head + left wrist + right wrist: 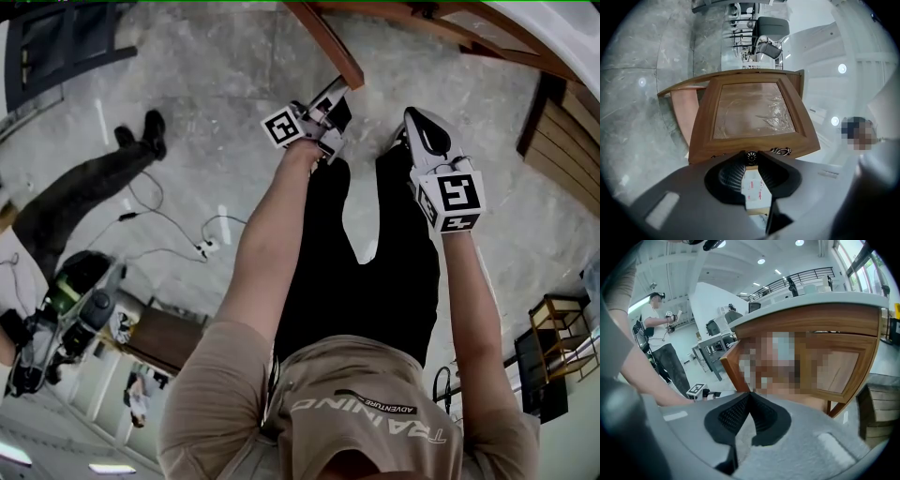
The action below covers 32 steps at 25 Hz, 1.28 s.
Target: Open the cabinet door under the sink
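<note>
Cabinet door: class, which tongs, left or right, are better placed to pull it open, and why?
Left. The left tongs are closed on the door's knob, with the cabinet door straight ahead. The right tongs are shut with nothing between them and are not touching the door.

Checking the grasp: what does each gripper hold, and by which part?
The left gripper grips the cabinet door by its small round knob. The right gripper holds nothing; its jaws are together.

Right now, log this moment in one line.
step: door pull | left gripper: shut on knob | cabinet door: swung partly open | right gripper: shut, empty
</note>
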### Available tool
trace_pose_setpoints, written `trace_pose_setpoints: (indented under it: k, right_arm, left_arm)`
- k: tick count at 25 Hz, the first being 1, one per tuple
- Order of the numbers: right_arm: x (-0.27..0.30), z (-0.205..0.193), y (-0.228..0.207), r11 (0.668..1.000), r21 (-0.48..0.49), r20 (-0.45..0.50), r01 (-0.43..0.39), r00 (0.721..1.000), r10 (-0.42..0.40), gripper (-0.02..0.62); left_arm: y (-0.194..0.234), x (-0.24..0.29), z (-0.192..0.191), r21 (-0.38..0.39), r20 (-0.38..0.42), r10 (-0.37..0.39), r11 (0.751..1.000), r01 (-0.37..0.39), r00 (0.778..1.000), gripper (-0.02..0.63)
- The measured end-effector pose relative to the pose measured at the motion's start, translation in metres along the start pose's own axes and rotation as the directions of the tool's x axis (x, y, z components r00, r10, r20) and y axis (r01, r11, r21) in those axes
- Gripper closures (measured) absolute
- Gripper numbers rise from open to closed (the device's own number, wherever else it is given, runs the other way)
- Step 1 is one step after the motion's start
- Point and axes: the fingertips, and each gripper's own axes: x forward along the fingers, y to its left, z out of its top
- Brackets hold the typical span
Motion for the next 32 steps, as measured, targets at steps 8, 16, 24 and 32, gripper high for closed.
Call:
trace_pose_setpoints:
  k: [8,16,24,32]
  right_arm:
    - [0.016,0.002,0.027,1.0,-0.01,-0.007,-0.01,1.0,0.01,0.594]
    - [0.032,0.003,0.057,0.999,-0.029,-0.024,-0.033,0.999,0.032,0.594]
    - [0.049,0.016,0.077,0.998,-0.045,-0.026,-0.041,0.999,0.04,0.594]
    - [0.061,0.014,0.093,0.999,-0.03,-0.036,-0.022,0.999,0.02,0.594]
  left_arm:
    - [0.004,-0.046,0.017,0.019,-0.022,0.019,1.0,-0.019,1.0,0.509]
    - [0.0,-0.076,0.037,0.031,-0.059,0.02,0.999,-0.018,0.998,0.509]
    - [-0.003,-0.099,0.061,0.023,-0.123,0.037,0.999,-0.034,0.992,0.509]
    - [-0.004,-0.116,0.088,0.029,-0.198,0.028,0.999,-0.023,0.98,0.509]
